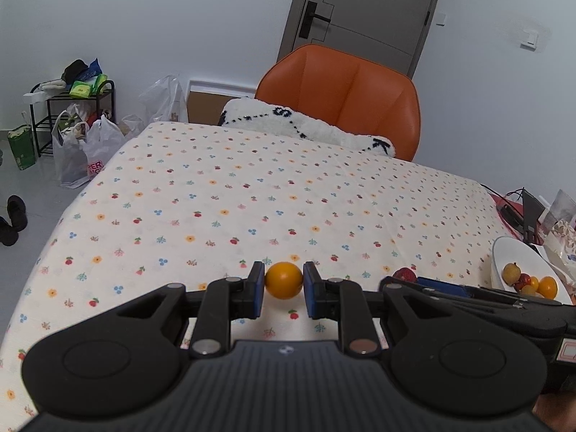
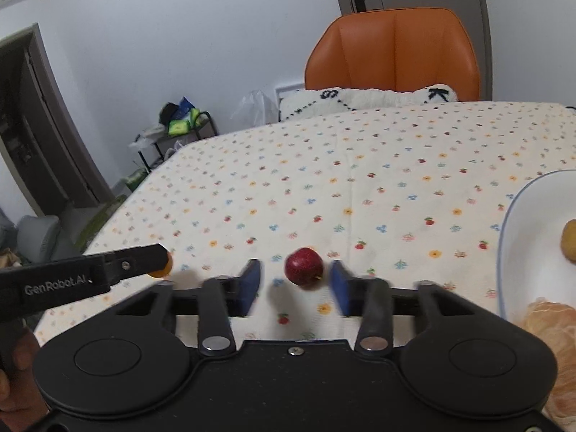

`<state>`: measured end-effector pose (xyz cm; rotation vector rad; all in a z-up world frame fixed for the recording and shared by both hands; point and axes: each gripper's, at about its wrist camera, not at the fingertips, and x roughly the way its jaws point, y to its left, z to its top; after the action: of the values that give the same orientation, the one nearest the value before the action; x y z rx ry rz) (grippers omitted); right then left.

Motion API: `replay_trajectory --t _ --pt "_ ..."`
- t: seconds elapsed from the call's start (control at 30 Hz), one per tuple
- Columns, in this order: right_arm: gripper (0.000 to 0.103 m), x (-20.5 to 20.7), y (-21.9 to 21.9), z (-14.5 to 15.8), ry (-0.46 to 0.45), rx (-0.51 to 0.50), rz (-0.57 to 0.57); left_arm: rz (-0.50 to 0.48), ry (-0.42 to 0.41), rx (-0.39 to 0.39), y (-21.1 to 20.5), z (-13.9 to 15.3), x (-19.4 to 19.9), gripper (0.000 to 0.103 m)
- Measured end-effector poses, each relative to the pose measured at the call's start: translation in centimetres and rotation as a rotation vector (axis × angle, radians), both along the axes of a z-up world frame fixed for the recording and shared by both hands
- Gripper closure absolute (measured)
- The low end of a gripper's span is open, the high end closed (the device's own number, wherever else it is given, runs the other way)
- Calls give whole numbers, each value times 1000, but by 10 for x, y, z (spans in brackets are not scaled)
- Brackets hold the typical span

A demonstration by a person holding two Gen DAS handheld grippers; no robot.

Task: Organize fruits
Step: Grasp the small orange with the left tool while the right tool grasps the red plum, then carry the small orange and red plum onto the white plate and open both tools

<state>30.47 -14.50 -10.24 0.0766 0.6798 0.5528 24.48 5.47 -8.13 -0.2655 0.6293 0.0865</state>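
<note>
Floral tablecloth point(image 1: 252, 198), white bowl point(image 1: 511, 252) holding small fruits, left gripper point(image 1: 283, 288) clamping orange fruit point(image 1: 283, 280), right gripper point(image 2: 295, 284) open around red fruit point(image 2: 303, 267).

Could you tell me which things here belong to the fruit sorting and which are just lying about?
Job: orange fruit between the left gripper fingers; red fruit; right gripper; white bowl.
Lying about: orange chair, white cushion, plastic bags.

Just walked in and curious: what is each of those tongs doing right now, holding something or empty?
Left tongs: shut on the orange fruit.
Right tongs: open, holding nothing; the red fruit sits between the fingers, untouched.
</note>
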Motion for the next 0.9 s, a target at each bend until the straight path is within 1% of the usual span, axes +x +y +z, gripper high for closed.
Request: replay_trajectory --t 0.03,0.07,0.2,0.4,0.57,0.73,0.9 --pt "81 0 -1 0 7 2 3 0 3 -1 0 -1 0 82" --pt "82 0 -4 0 13 10 7 -1 4 -2 -1 -1 0 82" --pt "82 -5 -15 5 -12 37 -27 -9 -3 -5 -6 1 -1 82" --pt "83 -14 -31 19 -48 83 -50 -27 -17 -7 -15 8 -4 82" --pt "83 -27 -48 34 -90 121 -61 -42 -43 2 -27 21 -10 82" --pt "83 -37 -67 44 -113 143 -76 -62 -77 7 -41 34 -17 82" --pt "83 -45 -82 50 -130 148 -104 -93 -87 6 -57 40 -20 82"
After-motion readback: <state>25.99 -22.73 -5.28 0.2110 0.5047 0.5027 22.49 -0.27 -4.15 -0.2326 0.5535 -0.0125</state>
